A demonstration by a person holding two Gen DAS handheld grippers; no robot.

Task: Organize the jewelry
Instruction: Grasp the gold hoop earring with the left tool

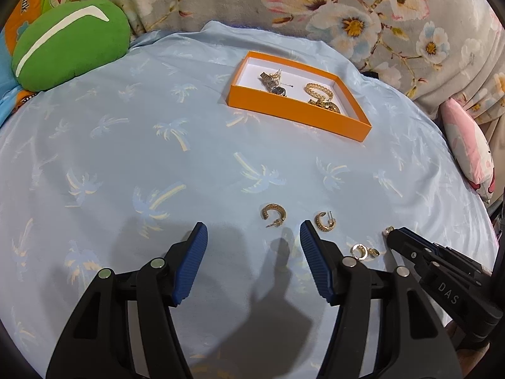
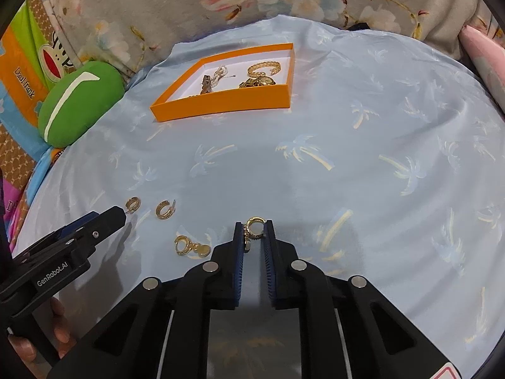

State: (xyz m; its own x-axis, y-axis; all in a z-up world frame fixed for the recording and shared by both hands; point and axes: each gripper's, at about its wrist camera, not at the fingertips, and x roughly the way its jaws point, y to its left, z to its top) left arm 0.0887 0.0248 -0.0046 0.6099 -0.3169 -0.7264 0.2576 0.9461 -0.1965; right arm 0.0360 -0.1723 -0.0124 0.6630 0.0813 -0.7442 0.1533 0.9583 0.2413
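Note:
An orange tray (image 1: 296,114) (image 2: 221,104) lies on the blue palm-print sheet and holds a gold chain bracelet (image 1: 318,90), a watch and pearl pieces. My right gripper (image 2: 254,230) is shut on a small gold hoop earring (image 2: 253,225) with a charm, just above the sheet; its tip shows in the left wrist view (image 1: 393,235). My left gripper (image 1: 252,237) is open and empty, low over the sheet. Two gold hoop earrings (image 1: 274,214) (image 1: 322,220) lie just beyond its fingertips. Another small gold hoop earring (image 1: 359,251) (image 2: 184,245) lies between the grippers.
A green plush cushion (image 1: 69,47) sits at the far left. A floral quilt (image 1: 347,6) bunches along the back. A pink pillow (image 1: 470,148) lies at the right edge. The sheet (image 2: 363,173) stretches wide to the right of the right gripper.

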